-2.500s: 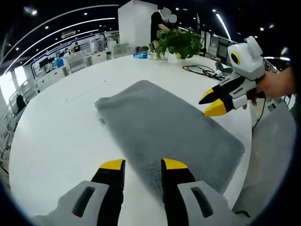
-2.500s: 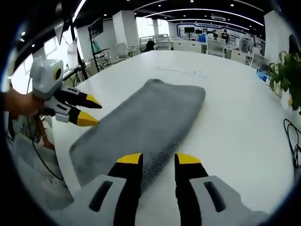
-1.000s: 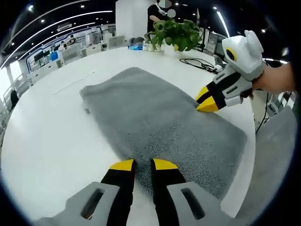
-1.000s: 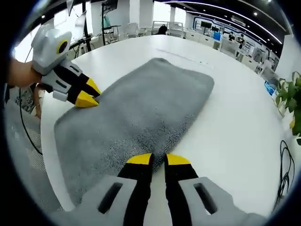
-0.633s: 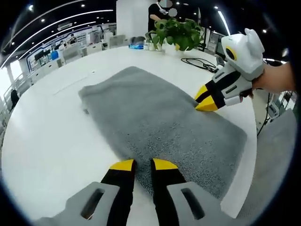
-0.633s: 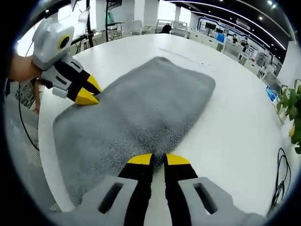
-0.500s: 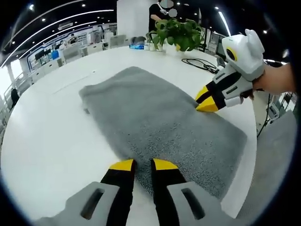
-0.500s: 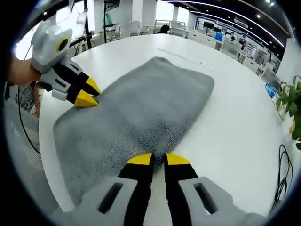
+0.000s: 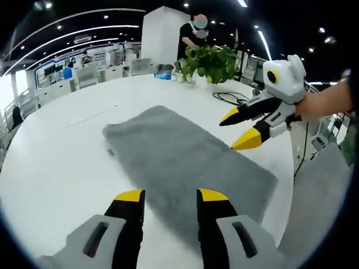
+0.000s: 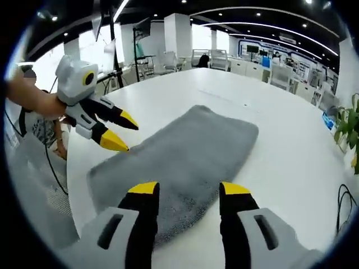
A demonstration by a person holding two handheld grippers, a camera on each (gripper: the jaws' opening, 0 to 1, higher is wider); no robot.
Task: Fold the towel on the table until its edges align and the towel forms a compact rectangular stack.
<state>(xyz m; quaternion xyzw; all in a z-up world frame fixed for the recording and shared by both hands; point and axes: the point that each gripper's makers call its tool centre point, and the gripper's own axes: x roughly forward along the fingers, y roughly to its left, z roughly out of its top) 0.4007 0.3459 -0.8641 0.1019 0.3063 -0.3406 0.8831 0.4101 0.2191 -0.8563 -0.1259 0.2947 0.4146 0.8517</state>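
Note:
A grey towel (image 9: 179, 154) lies flat as a long rectangle on the white table (image 9: 61, 151); the right gripper view shows the towel (image 10: 188, 151) too. My left gripper (image 9: 171, 196) hovers open over the towel's near long edge, nothing between its jaws. It shows again as the left gripper (image 10: 123, 132), open just above the towel's left side. My right gripper (image 10: 189, 189) is open above the opposite long edge, holding nothing. The right gripper (image 9: 238, 129) comes in from the right, held by a hand, jaws apart over the towel's far side.
A potted plant (image 9: 210, 56) and a black cable (image 9: 235, 96) sit at the table's far side, with a person (image 9: 193, 33) behind. Another plant (image 10: 349, 126) and a cable (image 10: 343, 196) are at the right. The table edge (image 9: 291, 168) runs close to the towel's end.
Both grippers were nearly shut, low at the towel's long edges; now both are open and raised off it. The towel still lies flat.

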